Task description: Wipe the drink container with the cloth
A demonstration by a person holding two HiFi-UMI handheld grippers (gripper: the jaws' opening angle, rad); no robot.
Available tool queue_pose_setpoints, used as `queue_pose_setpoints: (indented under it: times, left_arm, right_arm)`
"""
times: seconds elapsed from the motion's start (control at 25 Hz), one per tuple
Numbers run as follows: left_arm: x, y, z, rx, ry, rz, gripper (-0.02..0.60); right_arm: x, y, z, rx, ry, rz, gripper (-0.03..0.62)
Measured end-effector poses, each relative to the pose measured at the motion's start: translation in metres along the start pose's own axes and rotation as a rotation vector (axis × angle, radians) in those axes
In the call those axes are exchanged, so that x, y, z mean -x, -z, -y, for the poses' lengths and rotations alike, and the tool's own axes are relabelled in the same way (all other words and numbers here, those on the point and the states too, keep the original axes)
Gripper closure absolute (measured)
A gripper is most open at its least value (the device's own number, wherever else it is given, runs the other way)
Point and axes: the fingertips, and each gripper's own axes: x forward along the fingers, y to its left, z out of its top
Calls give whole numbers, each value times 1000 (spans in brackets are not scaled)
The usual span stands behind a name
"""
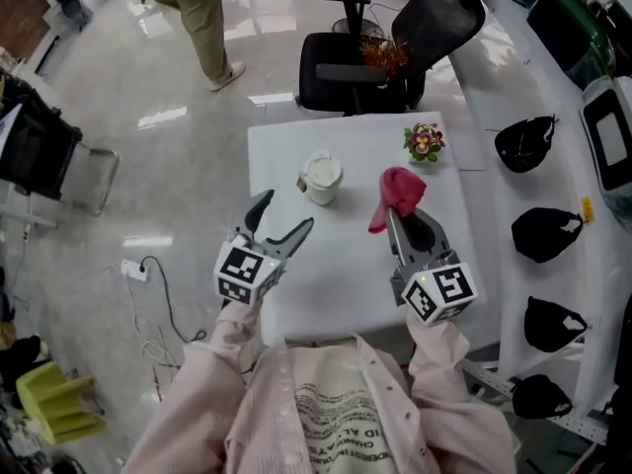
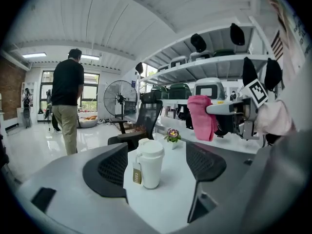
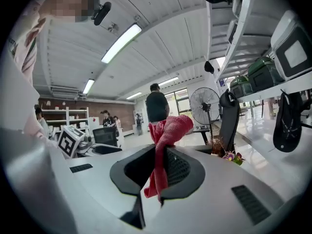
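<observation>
A white lidded drink cup [image 1: 322, 178] with a small tag stands on the white table [image 1: 336, 284], towards its far left. My left gripper [image 1: 286, 213] is open just short of the cup. In the left gripper view the cup [image 2: 148, 163] stands ahead between the spread jaws, untouched. My right gripper [image 1: 408, 212] is shut on a pink-red cloth [image 1: 396, 196], held above the table to the right of the cup. The cloth [image 3: 165, 145] bunches above the pinched jaws and hangs down between them.
A small pot of flowers [image 1: 423, 142] sits at the table's far right corner. A black office chair [image 1: 375, 57] stands behind the table, and a person [image 1: 197, 18] stands on the floor beyond. White shelving with black items [image 1: 538, 230] runs along the right.
</observation>
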Motion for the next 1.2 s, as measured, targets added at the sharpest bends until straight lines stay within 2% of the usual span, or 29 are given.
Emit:
queue_pose_setpoints:
  times: [0.24, 0.44, 0.64, 0.96, 1.2]
  left_arm:
    - [-38, 12, -14, 15, 34, -32, 222]
    - [-68, 24, -18, 0, 91, -79, 213]
    - [-95, 35, -21, -17, 152, -118, 210]
    - [-116, 40, -19, -43, 228, -120, 210]
    - [-122, 44, -20, -39, 236, -111, 213]
  right_arm:
    - [-35, 10, 12, 5, -43, -30, 559]
    - [-59, 17, 16, 33, -74, -55, 558]
    - [-87, 17, 21, 99, -94, -60, 559]
    - [-139, 17, 14, 243, -110, -94, 558]
    - [-166, 32, 1, 331, -135, -181, 559]
